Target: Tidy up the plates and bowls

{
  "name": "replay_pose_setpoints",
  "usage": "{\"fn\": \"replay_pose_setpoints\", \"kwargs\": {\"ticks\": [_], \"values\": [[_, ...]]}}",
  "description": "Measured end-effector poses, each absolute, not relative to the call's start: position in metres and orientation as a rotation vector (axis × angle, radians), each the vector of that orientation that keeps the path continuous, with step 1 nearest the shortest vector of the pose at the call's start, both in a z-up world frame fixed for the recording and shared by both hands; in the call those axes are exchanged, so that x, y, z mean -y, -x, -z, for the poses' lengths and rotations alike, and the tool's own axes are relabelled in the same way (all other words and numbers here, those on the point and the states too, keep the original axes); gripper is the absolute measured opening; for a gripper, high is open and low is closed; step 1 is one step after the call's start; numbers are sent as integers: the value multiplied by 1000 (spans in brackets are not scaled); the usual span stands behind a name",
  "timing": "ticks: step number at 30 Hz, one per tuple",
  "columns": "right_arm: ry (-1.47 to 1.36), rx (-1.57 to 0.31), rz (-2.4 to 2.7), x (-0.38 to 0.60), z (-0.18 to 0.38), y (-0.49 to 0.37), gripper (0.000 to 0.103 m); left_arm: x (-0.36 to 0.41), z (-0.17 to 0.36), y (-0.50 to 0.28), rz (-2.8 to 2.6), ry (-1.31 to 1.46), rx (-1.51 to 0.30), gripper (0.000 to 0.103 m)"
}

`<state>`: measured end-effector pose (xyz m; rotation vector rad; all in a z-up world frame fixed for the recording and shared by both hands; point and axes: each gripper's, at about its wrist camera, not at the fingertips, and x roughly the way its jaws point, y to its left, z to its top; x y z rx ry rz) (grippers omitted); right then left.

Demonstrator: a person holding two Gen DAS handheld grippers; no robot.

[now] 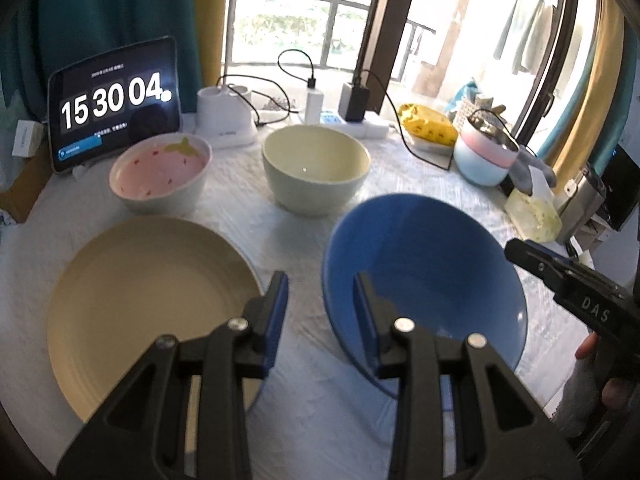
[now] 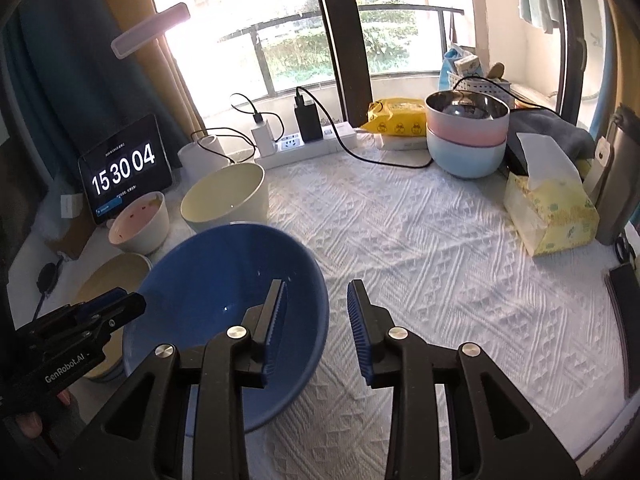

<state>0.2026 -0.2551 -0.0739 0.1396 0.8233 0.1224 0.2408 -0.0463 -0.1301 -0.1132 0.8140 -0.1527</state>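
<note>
Bowls and plates sit spread over the white quilted cloth on my bench (image 2: 440, 248). My left gripper (image 1: 321, 300) hovers with its fingers apart, one finger over the gap beside the beige plate (image 1: 140, 300), the other over the near-left rim of the blue bowl (image 1: 432, 264); I see nothing clamped between them. My right gripper (image 2: 317, 312) straddles the blue bowl's right rim, one finger over the inside, the other outside over the cloth, and its fingers stand apart without pressing on the rim as far as I can tell. The blue bowl looks tilted in the left wrist view, its far edge higher, though the fisheye makes that uncertain. Behind it stand a cream bowl (image 1: 316, 168) and, to its left, a pink-lined bowl (image 1: 160, 176), apart from each other. A tablet clock (image 1: 114, 104) leans at the back left. Stacked pastel bowls (image 2: 466, 140) stand at the back right, near a tissue box (image 2: 550, 208).
</note>
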Motion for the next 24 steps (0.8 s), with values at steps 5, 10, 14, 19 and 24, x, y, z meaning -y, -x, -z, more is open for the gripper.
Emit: {"fn": "replay_pose_setpoints", "kwargs": {"ticks": [5,10,14,19,24], "values": [[-136,-820,-133,254,70,-212,33,43,124,-250,145,110,-803,35],[-125,-810,-146,251,64,-223,33,38,116,-261,134,117,-789,35],[-114,-808,-162,247,60,-235,33,33,111,-271,126,120,-782,36],[-132,-812,-198,245,57,-248,33,27,107,-286,111,125,-776,39],[-135,-830,-229,244,58,-265,33,23,105,-302,123,139,-782,45]]}}
